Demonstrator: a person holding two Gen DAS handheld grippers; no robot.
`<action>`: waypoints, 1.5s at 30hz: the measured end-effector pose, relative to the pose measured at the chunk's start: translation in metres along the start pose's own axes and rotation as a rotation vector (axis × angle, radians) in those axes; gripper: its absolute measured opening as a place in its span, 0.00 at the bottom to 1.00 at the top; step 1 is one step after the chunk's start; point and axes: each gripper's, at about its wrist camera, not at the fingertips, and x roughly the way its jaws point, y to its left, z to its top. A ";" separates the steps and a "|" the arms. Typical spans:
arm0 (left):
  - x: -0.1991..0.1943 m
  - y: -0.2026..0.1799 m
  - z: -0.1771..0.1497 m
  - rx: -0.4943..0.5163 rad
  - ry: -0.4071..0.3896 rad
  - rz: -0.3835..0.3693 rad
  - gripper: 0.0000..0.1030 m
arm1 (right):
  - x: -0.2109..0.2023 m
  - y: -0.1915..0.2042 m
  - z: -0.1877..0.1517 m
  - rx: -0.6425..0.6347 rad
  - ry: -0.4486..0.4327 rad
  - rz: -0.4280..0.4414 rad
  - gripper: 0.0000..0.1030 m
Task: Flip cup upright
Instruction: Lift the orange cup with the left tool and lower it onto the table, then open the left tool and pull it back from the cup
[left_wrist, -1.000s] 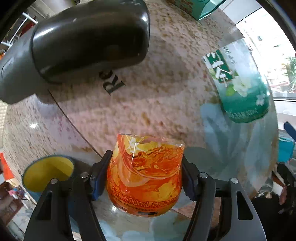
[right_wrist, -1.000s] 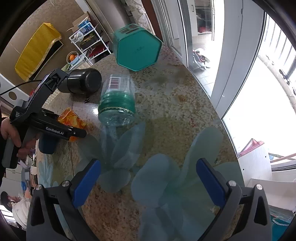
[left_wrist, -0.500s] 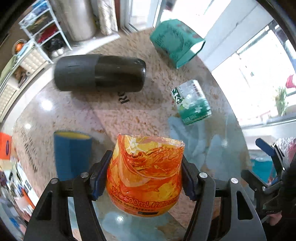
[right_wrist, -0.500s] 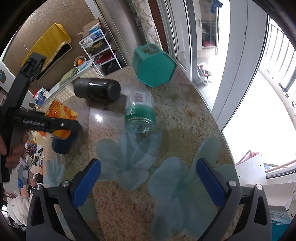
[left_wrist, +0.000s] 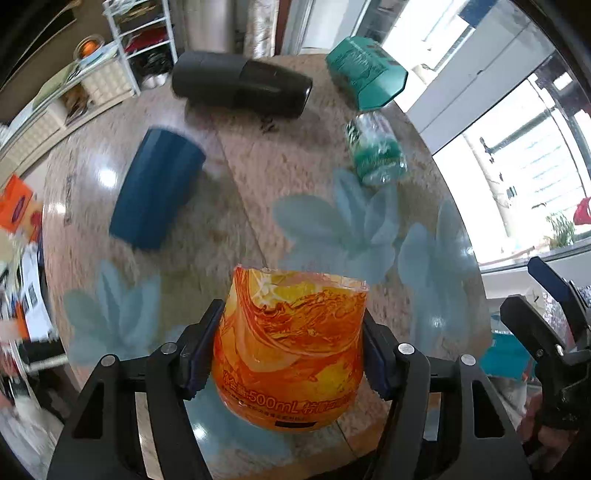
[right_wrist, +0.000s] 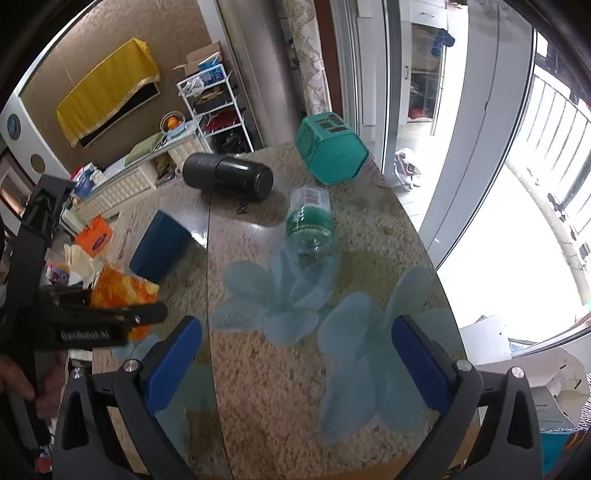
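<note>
Two grippers: one loaded, one free.
Left gripper (left_wrist: 290, 354): fingers (left_wrist: 197, 354) clenched on the orange cup (left_wrist: 290, 343) from both sides, lower centre of the left view; the cup's cut rim faces away from the camera, held above the table (left_wrist: 240, 177).
Right gripper (right_wrist: 295, 358): fingers (right_wrist: 171, 360) spread wide, grasping nothing, lower part of the right view.
Blue cup (left_wrist: 157, 188): lying on its side, left of centre.
Black flask (left_wrist: 242, 85): lying at upper centre.
Green bottle (left_wrist: 375, 153): on its side, upper right.
Teal box (left_wrist: 365, 74): near the table's far edge.
</note>
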 end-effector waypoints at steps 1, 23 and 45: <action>0.002 -0.001 -0.004 -0.022 0.007 -0.007 0.68 | 0.001 0.002 -0.002 -0.008 0.008 0.003 1.00; 0.102 -0.013 -0.079 -0.304 0.150 0.052 0.69 | 0.074 -0.010 -0.043 -0.205 0.271 0.092 1.00; 0.118 -0.039 -0.069 -0.263 0.144 0.151 1.00 | 0.075 -0.022 -0.042 -0.180 0.272 0.101 1.00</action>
